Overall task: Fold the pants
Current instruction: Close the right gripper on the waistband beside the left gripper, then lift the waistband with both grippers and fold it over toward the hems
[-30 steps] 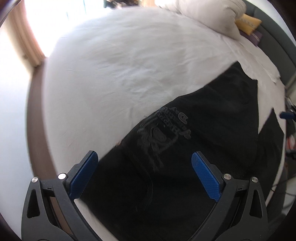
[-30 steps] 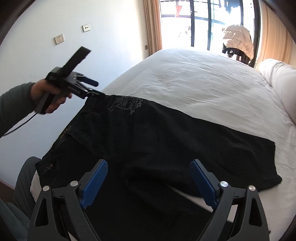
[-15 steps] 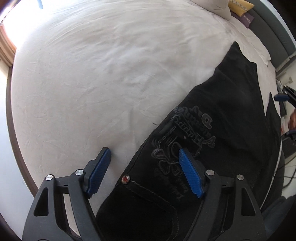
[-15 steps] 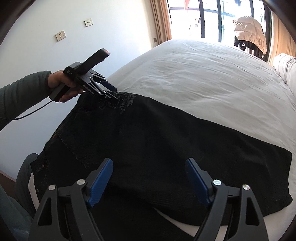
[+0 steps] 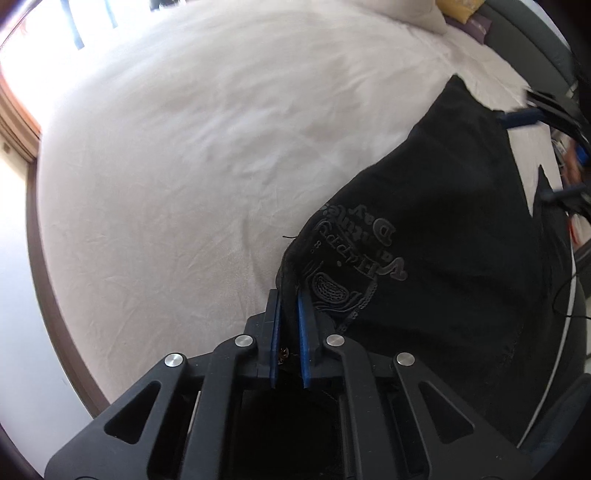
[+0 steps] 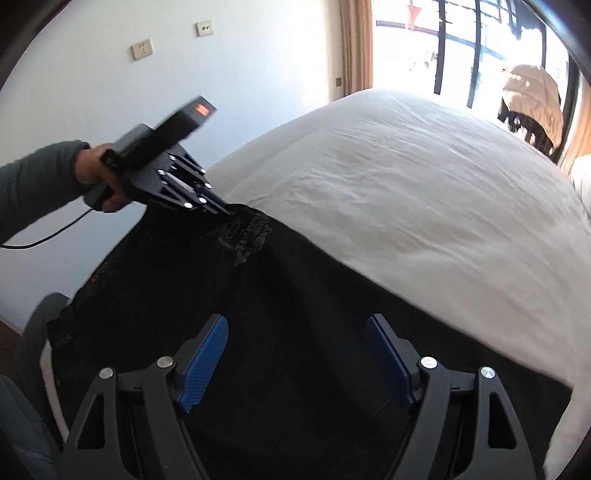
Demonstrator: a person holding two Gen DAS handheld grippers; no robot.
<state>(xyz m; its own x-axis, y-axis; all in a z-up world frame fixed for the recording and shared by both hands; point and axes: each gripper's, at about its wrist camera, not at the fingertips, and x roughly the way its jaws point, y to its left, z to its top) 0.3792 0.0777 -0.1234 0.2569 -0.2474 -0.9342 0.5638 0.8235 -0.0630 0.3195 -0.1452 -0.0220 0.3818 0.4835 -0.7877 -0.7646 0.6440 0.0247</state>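
Black pants (image 5: 443, 236) with an embroidered back pocket lie spread across the white bed (image 5: 184, 147). My left gripper (image 5: 288, 295) is shut on the waistband edge of the pants beside the embroidery, and the cloth bunches up between the blue pads. In the right wrist view the left gripper (image 6: 225, 212) pinches that same corner of the pants (image 6: 295, 295). My right gripper (image 6: 295, 332) is open, its blue pads low over the black leg fabric near the bed's near edge. It also shows blurred at the far right of the left wrist view (image 5: 524, 116).
White pillows (image 5: 406, 11) and a yellow cushion (image 5: 458, 7) lie at the head of the bed. A white wall with sockets (image 6: 142, 49) is behind the left hand. A bright window (image 6: 461, 48) and curtain stand past the bed. A cable (image 6: 44, 236) trails from the left gripper.
My left gripper has closed on the pants' waistband edge and lifted it slightly. My right gripper has moved lower and closer over the leg fabric, still open.
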